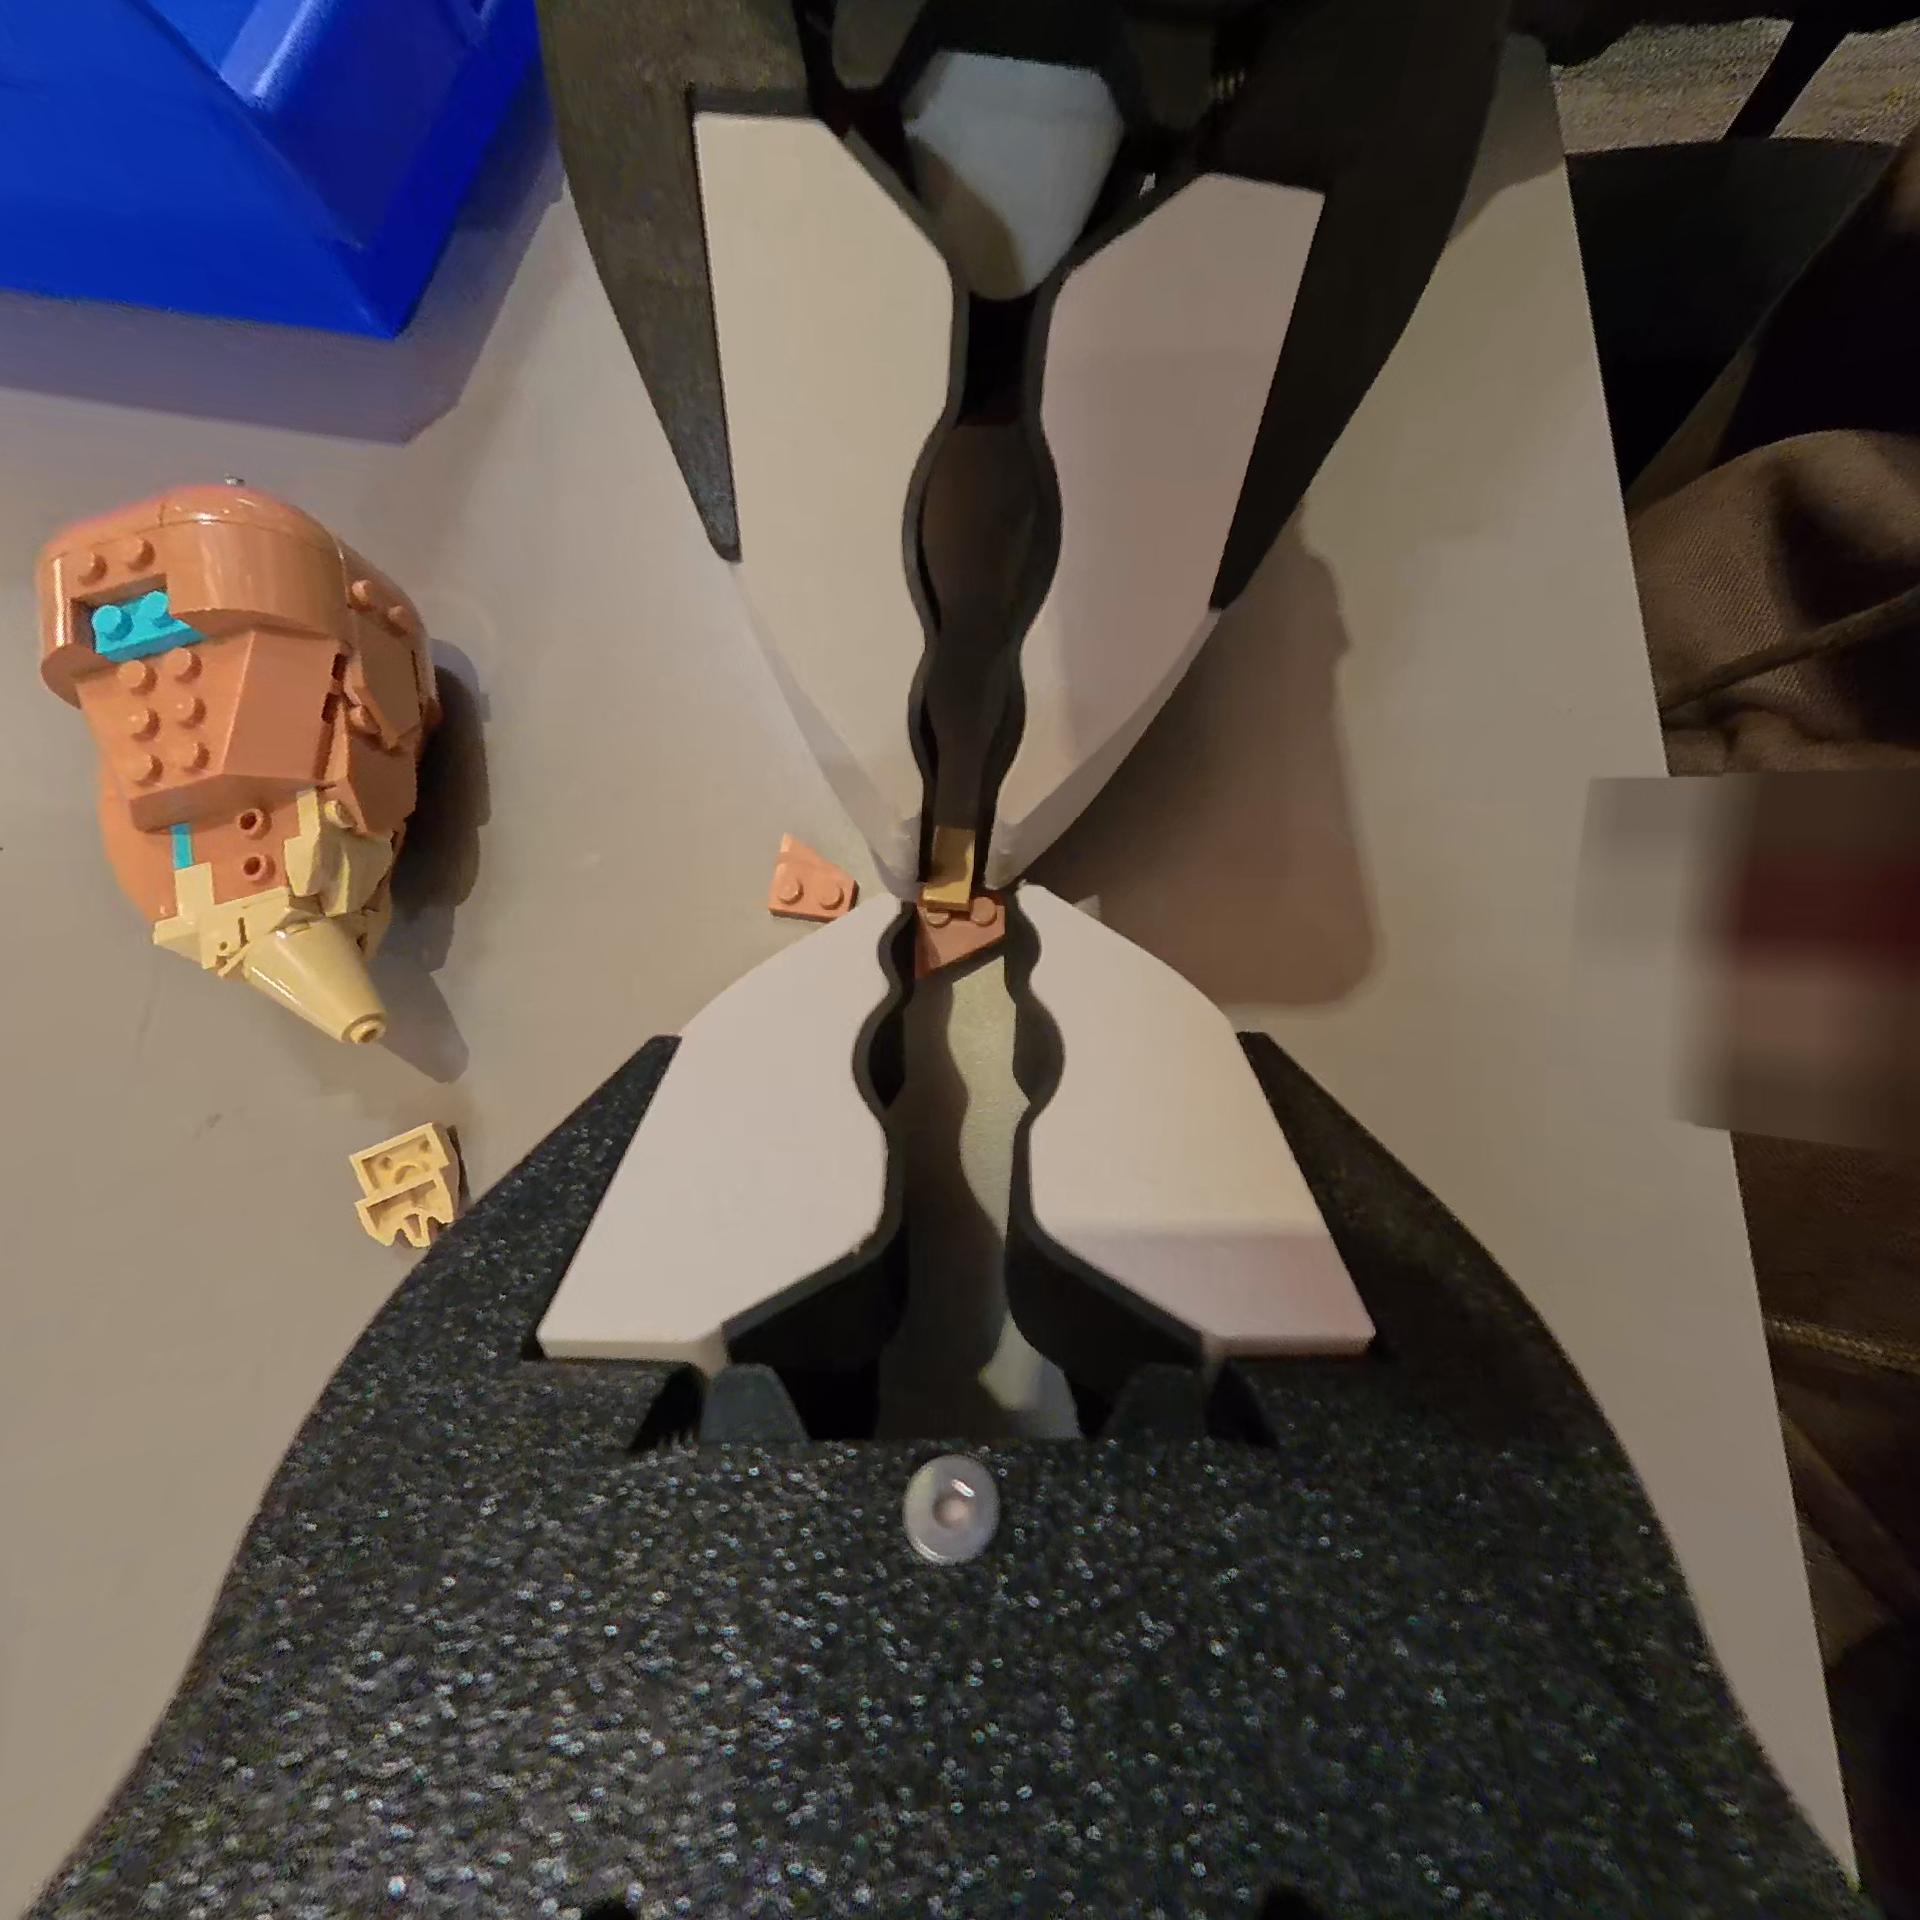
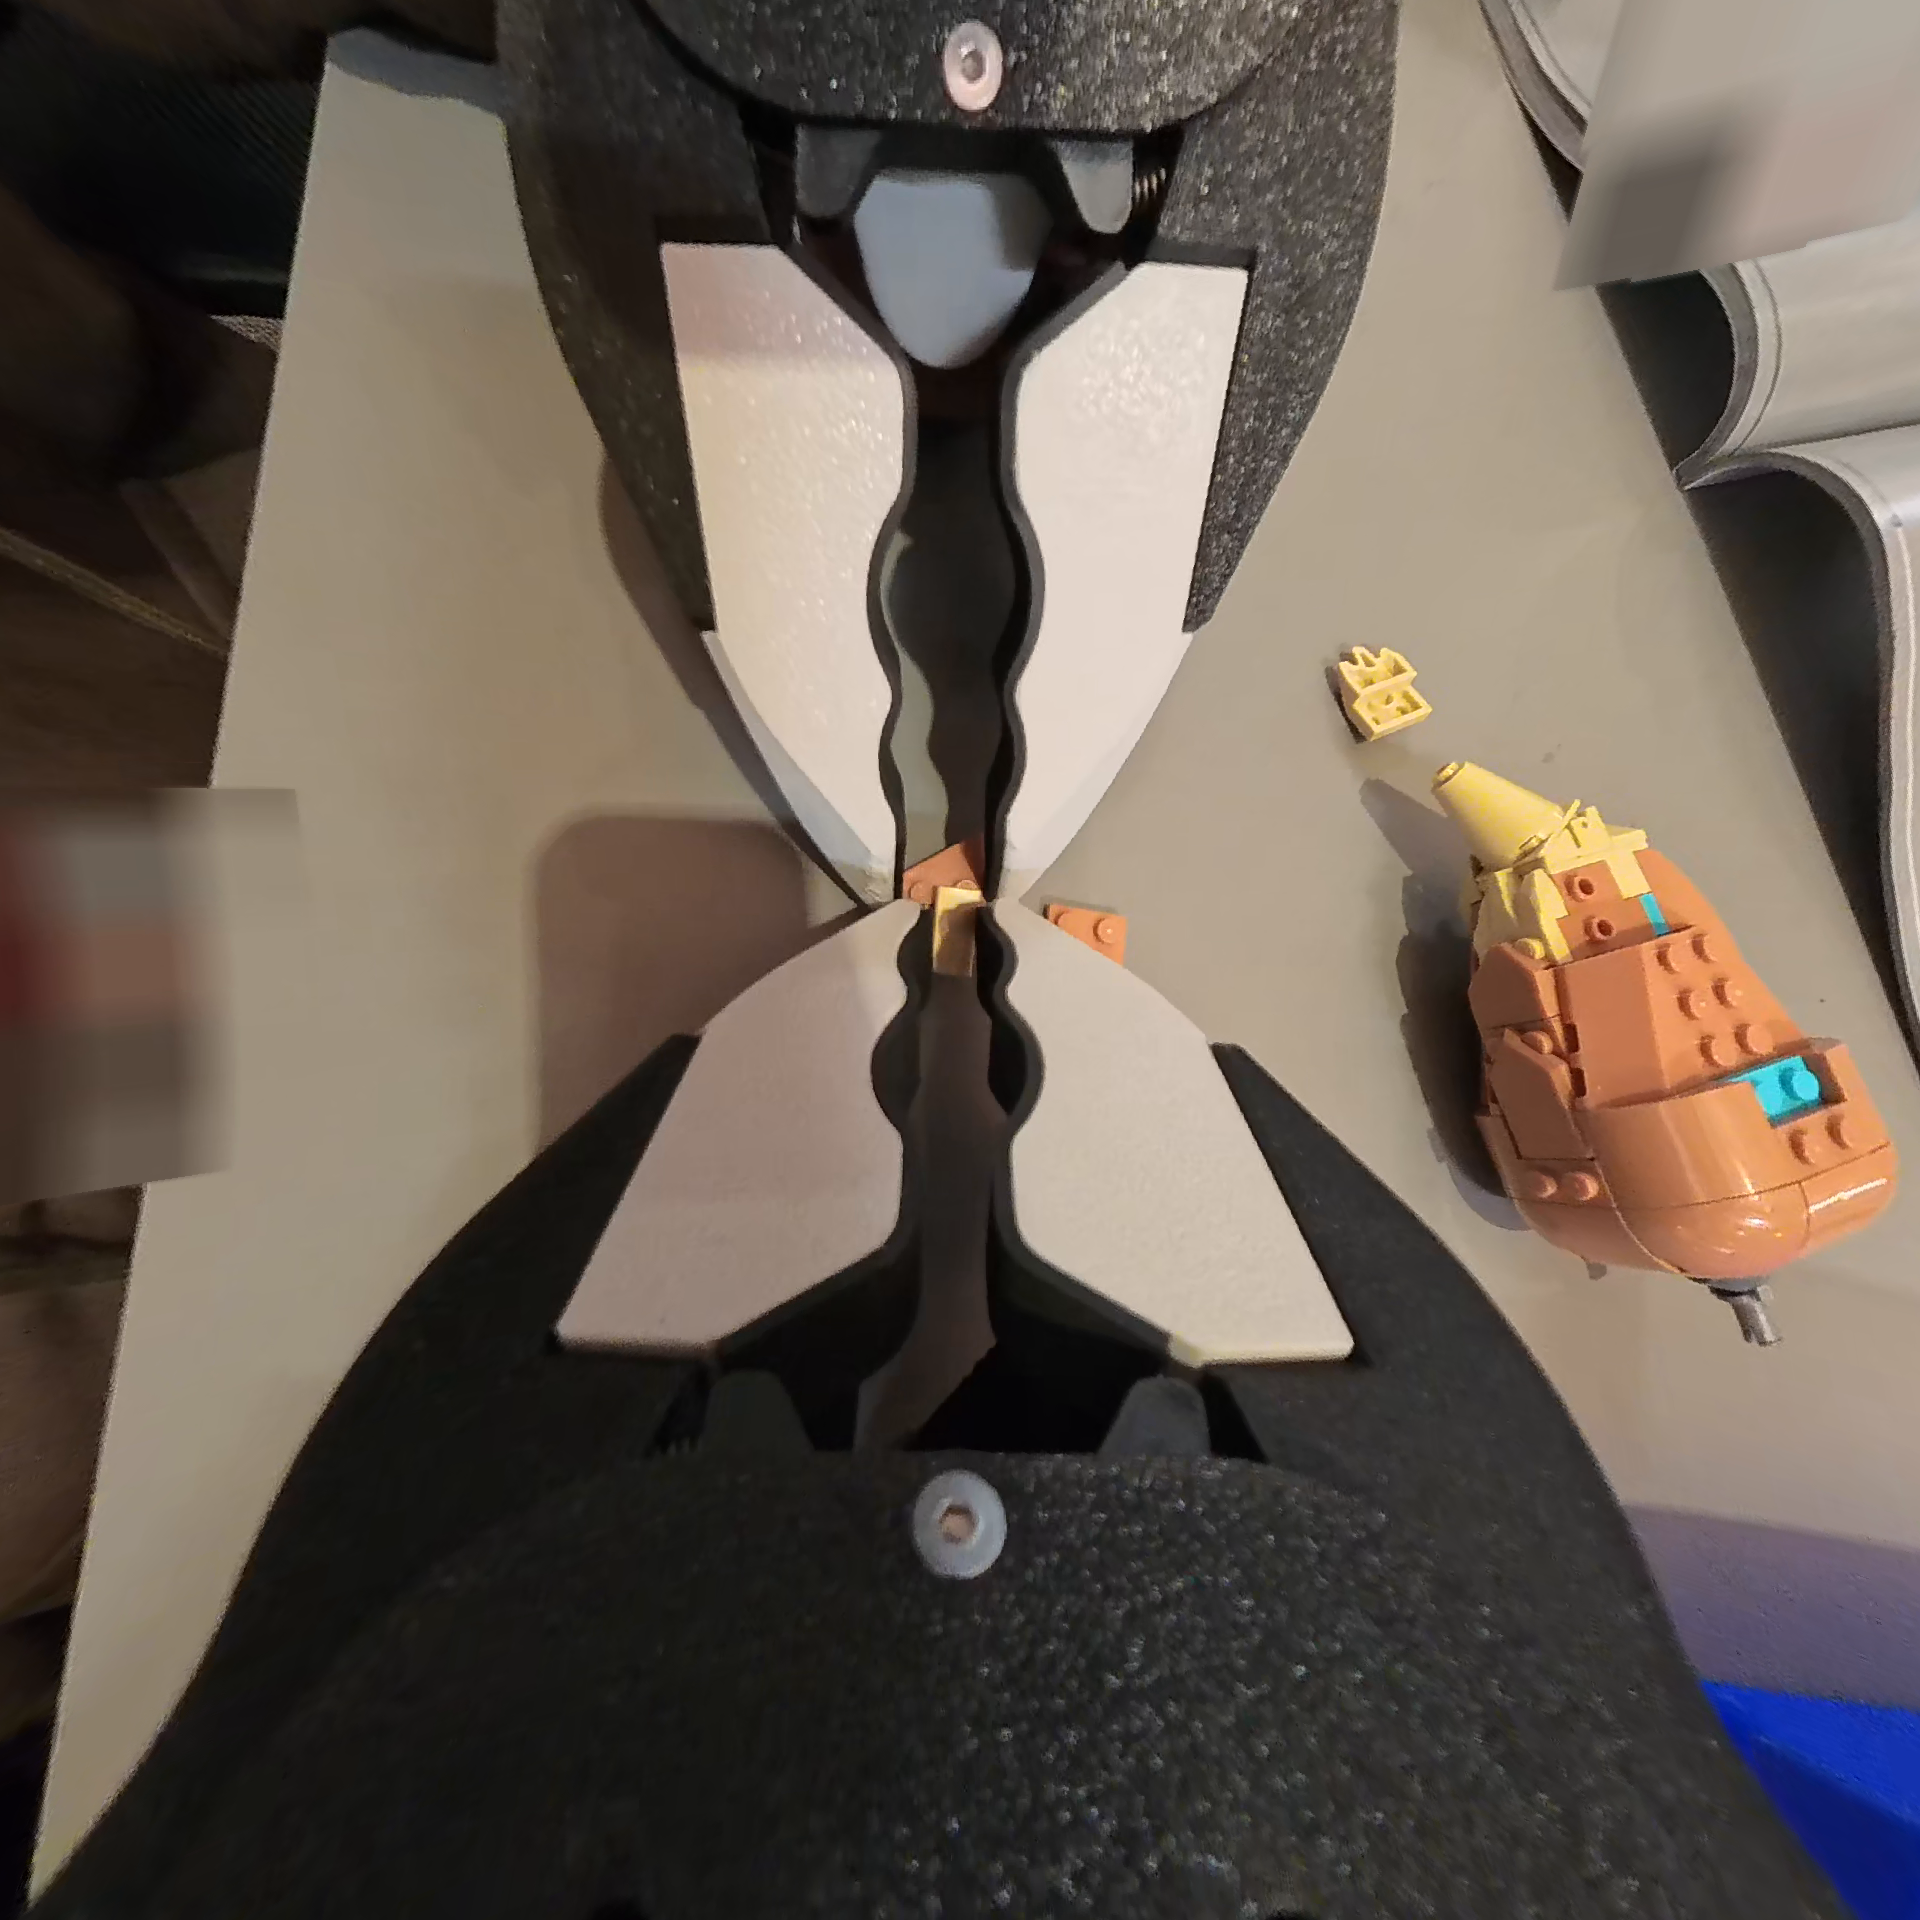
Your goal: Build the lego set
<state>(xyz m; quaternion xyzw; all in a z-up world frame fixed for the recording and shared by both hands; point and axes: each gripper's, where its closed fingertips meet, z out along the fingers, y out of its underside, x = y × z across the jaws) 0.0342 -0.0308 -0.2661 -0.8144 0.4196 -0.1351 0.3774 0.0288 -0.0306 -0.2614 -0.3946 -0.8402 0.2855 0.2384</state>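
My two grippers meet tip to tip above the grey table. My left gripper point(image 1: 961, 930) is shut on a small brown plate point(image 1: 961, 945). My right gripper point(image 2: 951, 940) is shut on a small tan piece point(image 2: 956, 920). The tan piece touches the studded top of the brown plate. In the left wrist view the right gripper point(image 1: 954, 878) comes in from the top with the tan piece point(image 1: 951, 857). In the right wrist view the left gripper point(image 2: 945, 878) comes in from the top with the brown plate point(image 2: 940, 864). The part-built brown and tan model point(image 1: 229, 727) point(image 2: 1642, 1091) lies on its side.
A loose brown plate point(image 1: 814, 878) point(image 2: 1086, 923) lies just beside the tips. A tan bracket piece point(image 1: 405, 1184) point(image 2: 1380, 694) lies near the model's cone. A blue bin point(image 1: 260, 156) point(image 2: 1829, 1787) and an open booklet point(image 2: 1818, 416) sit nearby. The table edge point(image 1: 1621, 520) runs close by. My two grippers' fingertips are within a few centimetres of each other.
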